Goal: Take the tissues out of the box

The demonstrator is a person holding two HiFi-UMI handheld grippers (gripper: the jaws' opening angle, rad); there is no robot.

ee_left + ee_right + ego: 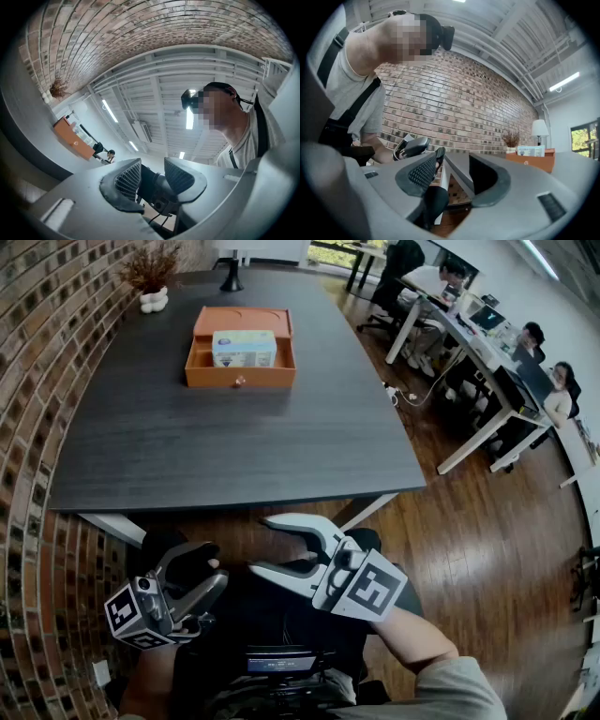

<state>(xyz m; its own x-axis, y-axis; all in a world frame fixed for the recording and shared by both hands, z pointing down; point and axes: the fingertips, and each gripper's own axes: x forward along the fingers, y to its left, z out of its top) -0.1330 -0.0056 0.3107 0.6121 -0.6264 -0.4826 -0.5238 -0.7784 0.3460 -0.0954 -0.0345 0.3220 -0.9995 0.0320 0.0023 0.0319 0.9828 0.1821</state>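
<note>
An open orange box [240, 374] stands far up the dark table [234, 456], and a pale blue tissue pack [244, 348] sits inside it. Both grippers hang low in front of the table's near edge, far from the box. My left gripper [211, 570] is shut with nothing in it, its pads [126, 180] bare. My right gripper [269, 543] is open and empty, jaws spread toward the table. In the right gripper view the box [534, 162] and tissue pack [530, 150] show at the right, and the left gripper [412, 146] shows beyond my right gripper [454, 171].
A brick wall [47, 381] runs along the table's left side. A dried plant in a white pot [152, 282] and a black lamp base [231, 282] stand at the far end. Desks with seated people [469, 324] fill the right, across wooden floor [487, 549].
</note>
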